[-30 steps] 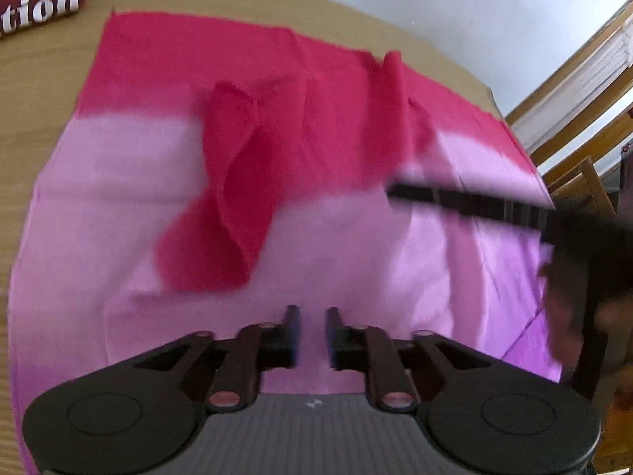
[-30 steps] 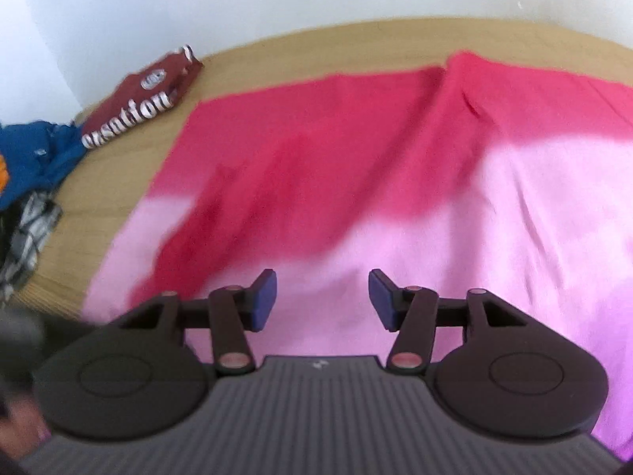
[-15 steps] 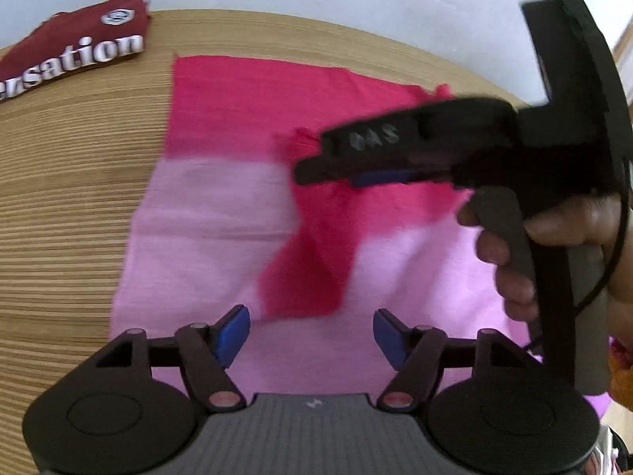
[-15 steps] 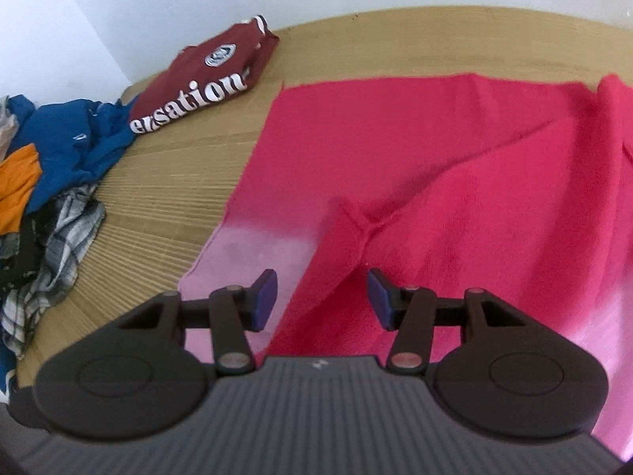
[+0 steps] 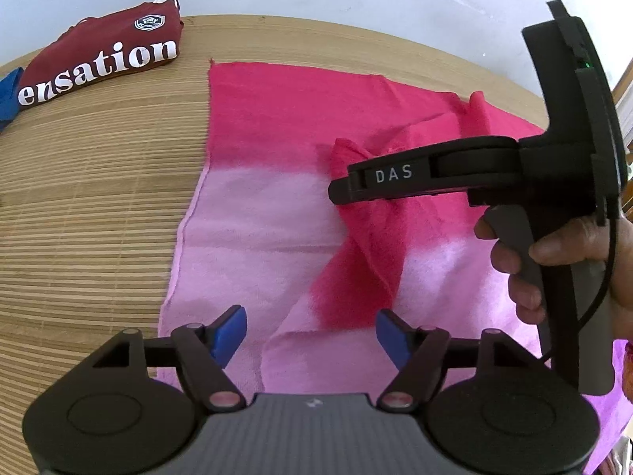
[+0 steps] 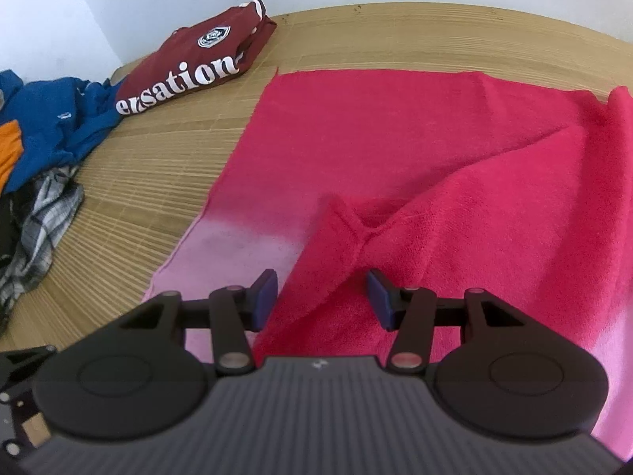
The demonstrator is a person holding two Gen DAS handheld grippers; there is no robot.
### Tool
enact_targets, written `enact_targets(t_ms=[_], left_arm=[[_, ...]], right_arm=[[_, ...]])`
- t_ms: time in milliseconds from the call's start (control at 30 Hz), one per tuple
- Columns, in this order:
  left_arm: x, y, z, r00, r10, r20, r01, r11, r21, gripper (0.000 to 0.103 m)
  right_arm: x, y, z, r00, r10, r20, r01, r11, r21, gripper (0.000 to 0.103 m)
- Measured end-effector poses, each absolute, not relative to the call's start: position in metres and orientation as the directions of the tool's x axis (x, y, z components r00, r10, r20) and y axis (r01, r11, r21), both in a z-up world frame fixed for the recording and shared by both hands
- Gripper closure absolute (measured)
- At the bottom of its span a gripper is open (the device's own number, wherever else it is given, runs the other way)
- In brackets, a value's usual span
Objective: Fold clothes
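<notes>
Fingers (image 5: 231, 330) of left gripper (image 5: 310, 332) stand apart, having just opened, nothing between; right gripper (image 6: 320, 297) open too, straddling the flipped-over corner (image 6: 340, 237) without pressing. Pink-to-crimson terry cloth (image 5: 253, 206) lies flat on ribbed bamboo tabletop (image 5: 91, 198), long axis running away from fingers. Right hand (image 5: 554, 253) nearer the fold. Folded maroon printed shirt (image 6: 198, 63) well apart.

Both wrist views look steeply down, close (fisheye), sharing the pink cloth (image 5: 253, 213) (image 6: 395, 138).
</notes>
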State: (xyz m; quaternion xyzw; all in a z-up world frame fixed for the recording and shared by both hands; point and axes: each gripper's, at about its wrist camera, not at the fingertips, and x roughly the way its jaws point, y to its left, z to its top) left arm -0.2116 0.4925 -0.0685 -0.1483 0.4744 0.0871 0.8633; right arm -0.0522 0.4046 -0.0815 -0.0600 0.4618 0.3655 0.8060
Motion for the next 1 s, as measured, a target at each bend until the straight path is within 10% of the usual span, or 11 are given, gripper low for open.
enact_targets(t_ms=[167, 300, 1000], left_arm=[[-0.214, 0.491, -0.068, 0.530, 0.022, -0.847, -0.289, 0.944, -0.157, 0.027], [-0.217, 0.491, -0.066, 0.530, 0.023, -0.847, -0.289, 0.945, -0.155, 0.027], [-0.229, 0.517, -0.066, 0.523, 0.075, -0.849, -0.388, 0.908, -0.159, 0.027]], right_arm=[[-0.051, 0.405, -0.083, 0.314, 0.544, -0.778, -0.640, 0.726, 0.250, 0.050], [-0.048, 0.405, -0.084, 0.317, 0.571, -0.757, -0.650, 0.713, 0.265, 0.097], [-0.021, 0.431, -0.040, 0.398, 0.749, -0.530, -0.702, 0.620, 0.350, 0.098]])
